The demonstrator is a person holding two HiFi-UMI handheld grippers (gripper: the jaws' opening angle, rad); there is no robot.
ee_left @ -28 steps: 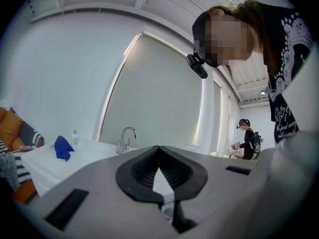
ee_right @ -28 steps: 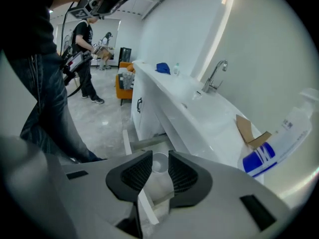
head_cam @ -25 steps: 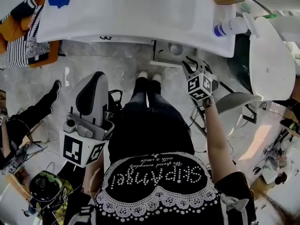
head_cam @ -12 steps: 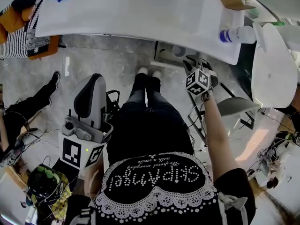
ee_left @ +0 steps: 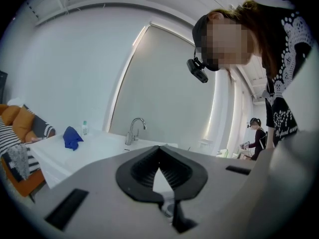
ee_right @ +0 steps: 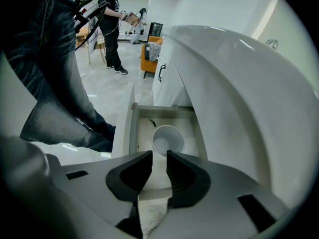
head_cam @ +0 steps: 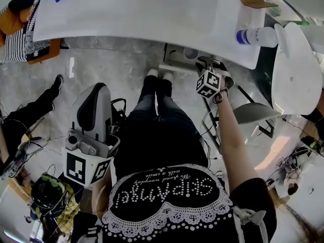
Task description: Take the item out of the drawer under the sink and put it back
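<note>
Centring the jaws comes first: the right gripper (ee_right: pixel 159 157) holds them parted and empty, tips aimed at the white cup (ee_right: pixel 168 139) standing upright mid-frame in the open drawer (ee_right: pixel 132 128). Straddling one cup wall (not the whole rim) looks best; close gently. The left gripper (ee_left: pixel 159 148), jaws clenched on nothing, idles.

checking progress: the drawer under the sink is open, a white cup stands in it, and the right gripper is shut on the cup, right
Not quite: the right gripper is not shut on the cup. The right gripper view shows its jaws apart, with the white cup beyond their tips, standing in the open drawer under the sink.
</note>
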